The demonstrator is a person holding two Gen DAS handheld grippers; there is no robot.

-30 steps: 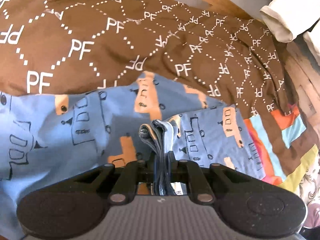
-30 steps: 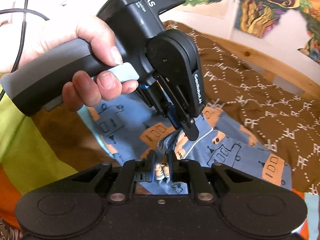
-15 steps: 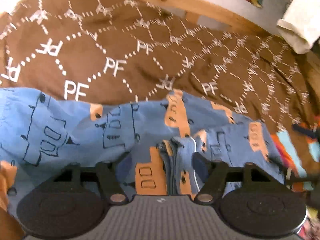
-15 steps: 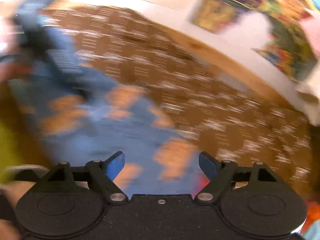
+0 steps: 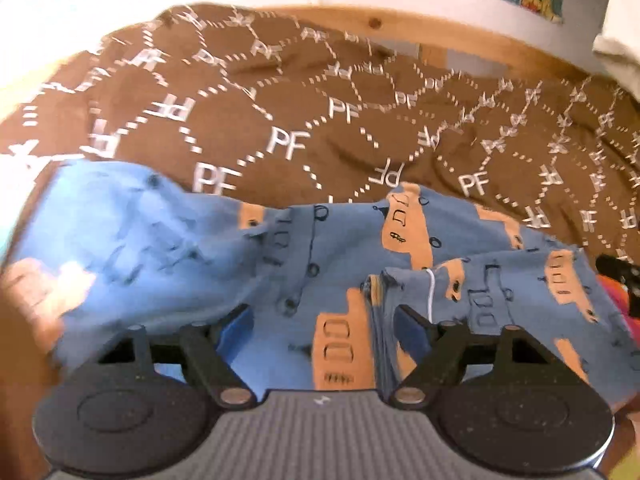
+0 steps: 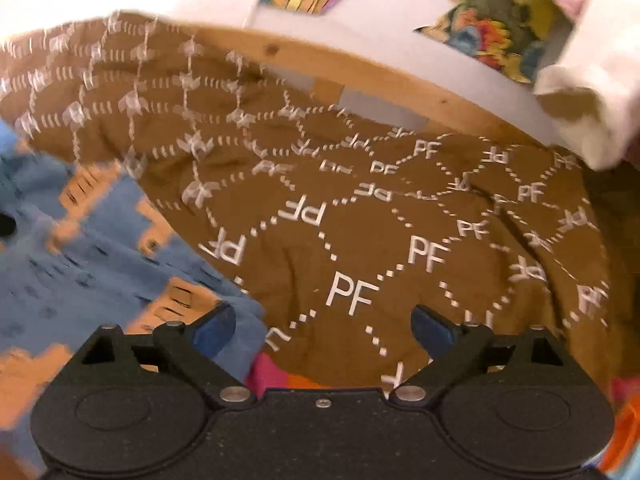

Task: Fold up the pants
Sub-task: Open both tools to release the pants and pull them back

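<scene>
The blue pants (image 5: 280, 264) with orange bus prints lie folded over on a brown bedspread (image 5: 320, 120) marked "PF". My left gripper (image 5: 326, 330) hovers over them with its jaws opening wide; a stacked fabric edge (image 5: 378, 320) lies between the fingers, but the pads do not press it. In the right wrist view the pants (image 6: 80, 272) are at the left, blurred. My right gripper (image 6: 322, 326) stands over the brown bedspread (image 6: 400, 220) beside the pants' edge, jaws opening, nothing between them.
A wooden bed rail (image 5: 400, 28) runs along the far side, with a white wall and colourful pictures (image 6: 492, 36) behind. A cream cloth (image 6: 592, 112) sits at the far right. A bright patchwork patch (image 6: 288, 376) shows below the right gripper.
Both grippers let go of the pants' edge and opened wide. The right gripper swung right, off the pants and over the brown bedspread. The left tilted up, showing more of the bed.
</scene>
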